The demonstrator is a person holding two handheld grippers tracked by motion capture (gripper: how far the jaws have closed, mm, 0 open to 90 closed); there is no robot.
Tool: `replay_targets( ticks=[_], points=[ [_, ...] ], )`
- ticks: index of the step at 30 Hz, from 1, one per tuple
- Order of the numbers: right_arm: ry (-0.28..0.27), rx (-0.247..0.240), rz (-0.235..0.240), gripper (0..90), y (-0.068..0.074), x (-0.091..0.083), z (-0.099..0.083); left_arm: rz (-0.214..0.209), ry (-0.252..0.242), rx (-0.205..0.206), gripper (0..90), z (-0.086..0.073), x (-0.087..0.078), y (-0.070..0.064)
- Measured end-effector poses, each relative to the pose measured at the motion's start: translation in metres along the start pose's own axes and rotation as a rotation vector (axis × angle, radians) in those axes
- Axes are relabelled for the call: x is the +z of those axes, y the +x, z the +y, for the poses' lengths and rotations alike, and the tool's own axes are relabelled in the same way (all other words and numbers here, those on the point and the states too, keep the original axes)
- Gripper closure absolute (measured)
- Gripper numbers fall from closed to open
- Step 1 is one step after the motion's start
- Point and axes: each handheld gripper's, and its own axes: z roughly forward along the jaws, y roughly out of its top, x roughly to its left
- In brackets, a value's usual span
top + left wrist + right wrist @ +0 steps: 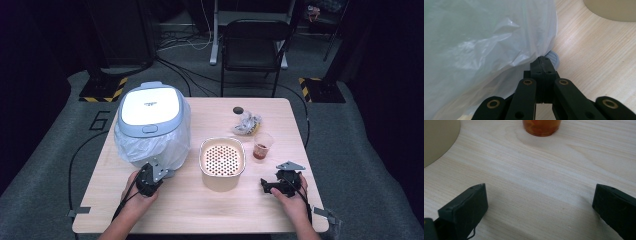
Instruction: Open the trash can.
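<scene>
Grippers first: my left gripper (150,178) has its jaws pressed together, nothing between them, tips just beside the plastic bag (481,45) and a small grey foot (554,58) of the bin (150,107). My right gripper (280,186) rests low over bare table (544,185) with jaws spread wide. Between my hands stands the beige colander (222,159). Beyond my right gripper is the cup (262,145) of reddish liquid, then a crumpled wrapper (247,123) and a dark lid (238,110).
</scene>
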Motion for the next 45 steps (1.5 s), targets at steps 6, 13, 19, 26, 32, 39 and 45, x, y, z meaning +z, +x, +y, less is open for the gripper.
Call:
replay_targets(
  ticks=[6,13,19,26,32,39,45],
  points=[
    [0.0,0.0,0.0,0.0,0.0,0.0,0.0,-0.021,0.021,0.01,90.0,0.001,0.008,0.003],
    [0.0,0.0,0.0,0.0,0.0,0.0,0.0,-0.075,0.047,-0.014,90.0,-0.001,0.014,0.008],
    [0.0,0.0,0.0,0.0,0.0,0.0,0.0,-0.061,0.066,-0.006,90.0,0.001,0.016,0.005],
    [0.0,0.0,0.0,0.0,0.0,0.0,0.0,-0.071,0.085,0.001,90.0,0.003,0.017,0.005],
    [0.0,0.0,0.0,0.0,0.0,0.0,0.0,-0.092,0.103,0.027,90.0,0.005,0.018,0.01],
    [0.0,0.0,0.0,0.0,0.0,0.0,0.0,-0.106,0.098,0.031,90.0,0.002,0.019,0.012],
    [-0.003,0.008,0.001,0.0,0.001,0.0,0.0,-0.113,0.1,0.014,90.0,-0.001,0.023,0.008]
  ],
)
